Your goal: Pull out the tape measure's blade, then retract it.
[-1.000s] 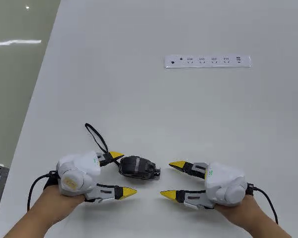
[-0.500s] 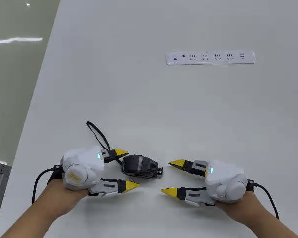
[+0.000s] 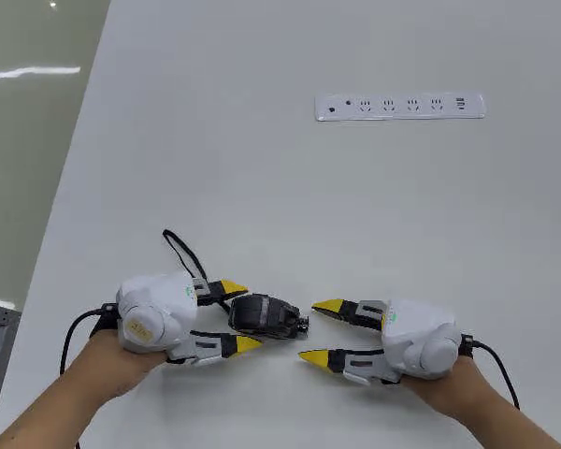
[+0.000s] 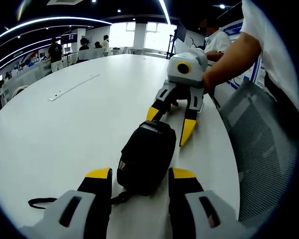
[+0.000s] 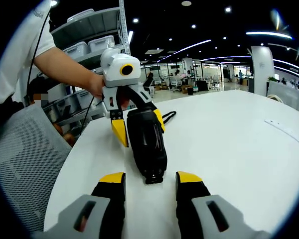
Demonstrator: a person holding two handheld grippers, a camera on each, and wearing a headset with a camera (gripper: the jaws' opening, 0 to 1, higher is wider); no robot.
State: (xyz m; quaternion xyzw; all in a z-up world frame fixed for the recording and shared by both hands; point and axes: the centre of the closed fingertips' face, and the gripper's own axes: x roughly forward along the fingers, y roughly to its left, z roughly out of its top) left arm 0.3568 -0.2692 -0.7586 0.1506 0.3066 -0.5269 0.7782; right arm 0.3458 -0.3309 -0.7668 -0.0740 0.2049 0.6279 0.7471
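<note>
A black tape measure (image 3: 265, 315) lies on the white table (image 3: 290, 206), its black wrist strap (image 3: 181, 252) trailing to the far left. My left gripper (image 3: 240, 316) is open, its yellow-tipped jaws flanking the case's rear end without clear contact. In the left gripper view the case (image 4: 147, 154) sits between my left gripper (image 4: 141, 174) jaws, and the right gripper (image 4: 168, 123) faces it. My right gripper (image 3: 318, 331) is open just right of the case's front end. In the right gripper view the tape measure (image 5: 147, 139) points at my right gripper (image 5: 150, 178), with the left gripper (image 5: 139, 125) behind it.
A white power strip (image 3: 400, 106) lies flat at the far right of the table. The table's left edge (image 3: 70, 178) drops to a glossy floor. A mesh chair back (image 4: 259, 149) stands close behind the near edge. Bare tabletop stretches ahead of both grippers.
The left gripper has edged right so its jaws now flank the tape measure's rear. The right gripper has drifted slightly left toward the case's front. The tape measure has stayed put.
</note>
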